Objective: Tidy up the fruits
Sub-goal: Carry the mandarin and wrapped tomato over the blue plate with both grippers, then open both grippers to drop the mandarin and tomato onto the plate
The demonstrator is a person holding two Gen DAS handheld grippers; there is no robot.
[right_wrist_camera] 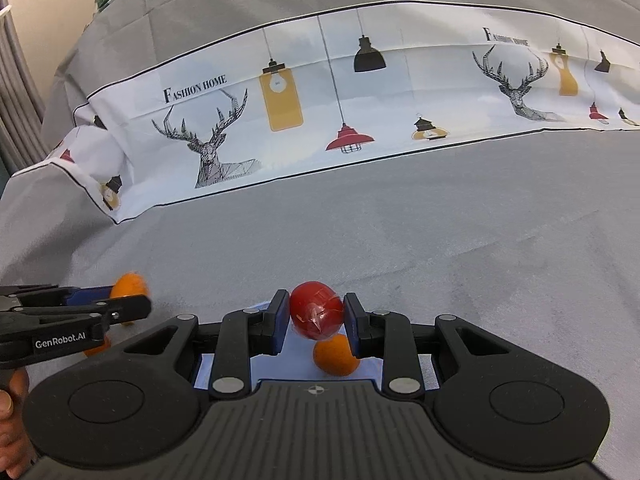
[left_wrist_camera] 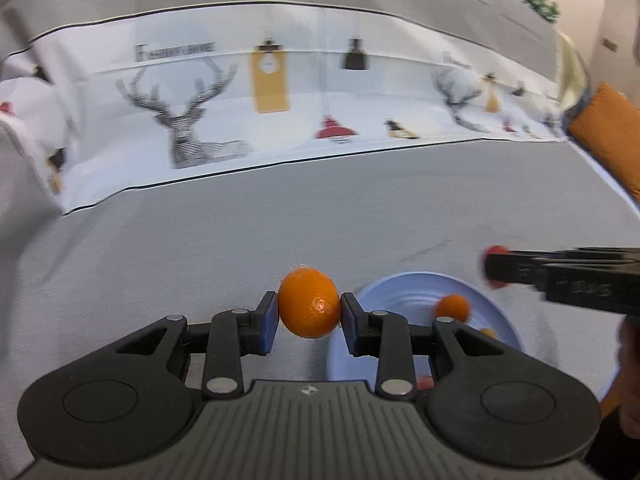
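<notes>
My left gripper [left_wrist_camera: 309, 314] is shut on an orange mandarin [left_wrist_camera: 309, 303] and holds it above the grey cloth, just left of a light blue plate [left_wrist_camera: 384, 292]. A smaller orange fruit [left_wrist_camera: 452, 309] lies on the plate. My right gripper [right_wrist_camera: 316, 318] is shut on a red fruit [right_wrist_camera: 316, 310] above the plate [right_wrist_camera: 264, 360], with an orange fruit [right_wrist_camera: 335, 354] on the plate below it. The right gripper shows in the left wrist view [left_wrist_camera: 494, 266] with the red fruit [left_wrist_camera: 496, 251]. The left gripper shows in the right wrist view [right_wrist_camera: 132, 304] with its mandarin [right_wrist_camera: 128, 286].
A grey cloth [right_wrist_camera: 440, 240] covers the surface, with a white printed band of deer and lamps [right_wrist_camera: 320, 112] across the back. An orange cushion [left_wrist_camera: 608, 136] sits at the far right. Another orange fruit [right_wrist_camera: 98, 349] lies under the left gripper.
</notes>
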